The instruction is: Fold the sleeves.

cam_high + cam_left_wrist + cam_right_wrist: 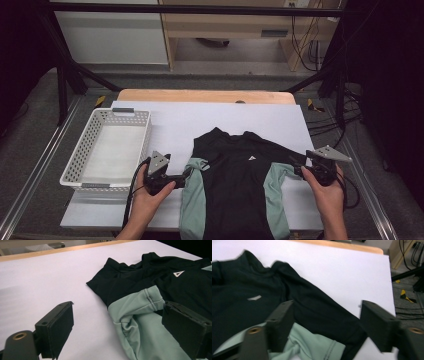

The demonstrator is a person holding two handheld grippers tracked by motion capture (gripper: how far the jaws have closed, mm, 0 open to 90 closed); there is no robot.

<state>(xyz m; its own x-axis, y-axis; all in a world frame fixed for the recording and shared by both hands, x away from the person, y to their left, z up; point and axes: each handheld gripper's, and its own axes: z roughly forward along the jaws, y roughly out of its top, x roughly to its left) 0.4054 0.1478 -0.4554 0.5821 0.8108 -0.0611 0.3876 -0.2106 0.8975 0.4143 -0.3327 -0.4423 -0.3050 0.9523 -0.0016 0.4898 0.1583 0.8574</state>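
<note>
A black shirt (235, 175) with mint-green sleeves lies flat on the white table cover (200, 117), collar toward the far side, a small white triangle logo on its chest. My left gripper (189, 172) is at the shirt's left sleeve (140, 305), jaws wide apart; one jaw is over the green cloth, the other over bare cover, so my left gripper (117, 310) is open. My right gripper (295, 167) is at the right sleeve (312, 345). Its jaws straddle the black shoulder cloth and green cuff without pressing on them, so my right gripper (327, 306) is open.
An empty white perforated basket (107, 115) stands on the cover at the left, close to my left hand. The table's wooden far edge (205, 95) lies beyond the cover. Black frame posts and cables stand at both sides.
</note>
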